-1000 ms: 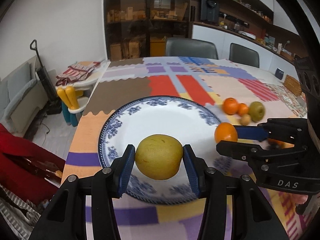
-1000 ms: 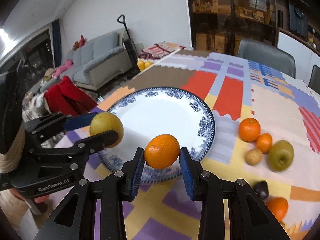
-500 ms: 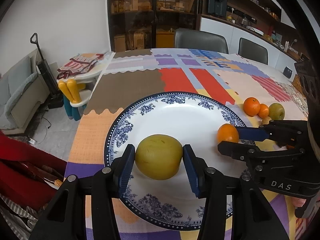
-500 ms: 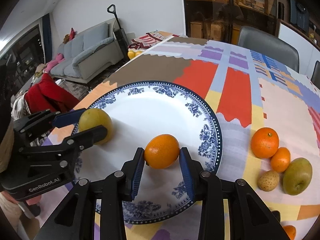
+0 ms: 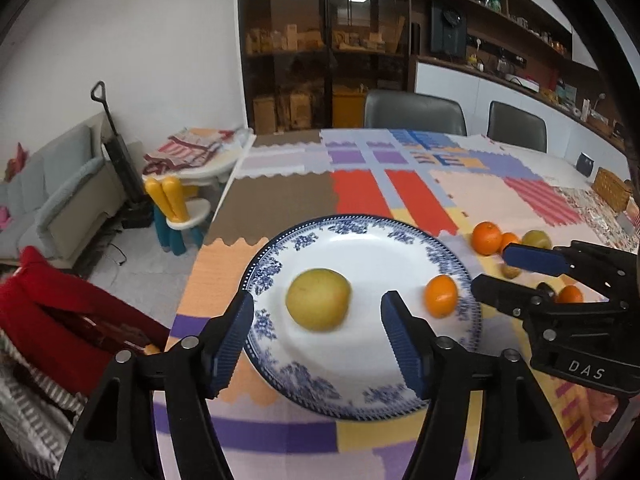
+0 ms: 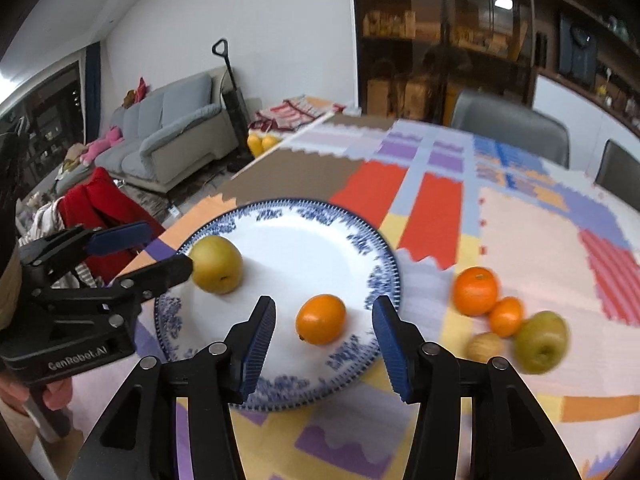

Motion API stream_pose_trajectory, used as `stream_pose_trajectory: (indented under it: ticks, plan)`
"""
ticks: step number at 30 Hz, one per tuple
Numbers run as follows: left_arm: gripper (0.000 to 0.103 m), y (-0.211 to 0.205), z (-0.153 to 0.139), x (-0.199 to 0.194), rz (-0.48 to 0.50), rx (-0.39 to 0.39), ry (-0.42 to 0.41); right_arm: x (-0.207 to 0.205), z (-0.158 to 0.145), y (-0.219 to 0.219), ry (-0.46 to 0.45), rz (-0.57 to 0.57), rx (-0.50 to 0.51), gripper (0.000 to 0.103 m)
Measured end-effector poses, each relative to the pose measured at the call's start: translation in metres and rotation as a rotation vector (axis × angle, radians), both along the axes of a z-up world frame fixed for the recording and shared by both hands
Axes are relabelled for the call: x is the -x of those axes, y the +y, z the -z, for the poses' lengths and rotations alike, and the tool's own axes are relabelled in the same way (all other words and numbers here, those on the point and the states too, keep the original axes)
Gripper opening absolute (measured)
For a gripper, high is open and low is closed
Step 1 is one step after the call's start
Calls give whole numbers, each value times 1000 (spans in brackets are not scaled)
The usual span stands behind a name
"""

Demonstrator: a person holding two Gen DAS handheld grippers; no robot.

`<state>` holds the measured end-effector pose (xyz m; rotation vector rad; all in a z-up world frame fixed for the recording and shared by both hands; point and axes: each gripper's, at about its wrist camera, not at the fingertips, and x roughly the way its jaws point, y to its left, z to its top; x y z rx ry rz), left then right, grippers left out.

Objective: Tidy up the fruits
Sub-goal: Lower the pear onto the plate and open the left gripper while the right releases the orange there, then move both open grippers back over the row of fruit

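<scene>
The patchwork-covered tabletop (image 5: 400, 452) carries a blue-rimmed plate (image 5: 400, 236); on it lie a yellow pear (image 5: 318, 299) and an orange (image 6: 320, 319), each between spread, empty tongs, left tongs (image 5: 317, 336) and right tongs (image 6: 323, 338)

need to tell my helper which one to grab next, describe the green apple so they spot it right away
Start at the blue-rimmed plate, then look right to the fruit cluster on the patchwork tablecloth. The green apple is its outermost piece, the biggest there and the only yellow-green one beside two oranges.
</scene>
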<state>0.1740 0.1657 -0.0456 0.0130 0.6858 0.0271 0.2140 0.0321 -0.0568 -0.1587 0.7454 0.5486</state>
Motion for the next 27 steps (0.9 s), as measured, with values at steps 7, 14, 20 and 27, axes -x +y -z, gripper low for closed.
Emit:
stream_pose_trajectory:
  ticks: [7,14,20,27]
  plan:
    - [76,-33,-19,40,23,-23,-55,40,-26,-38,-83,45,-34,59]
    - [80,-74,-29,68,77,-42,-103,78,-37,-79,-155,90,-8,62]
    - [80,-111,-35,80,151,-43,-117,99,-43,-121,-177,149,-8,62]
    - [80,-149,-31,80,247,-44,-111,111,-45,-159,-182,190,9,62]
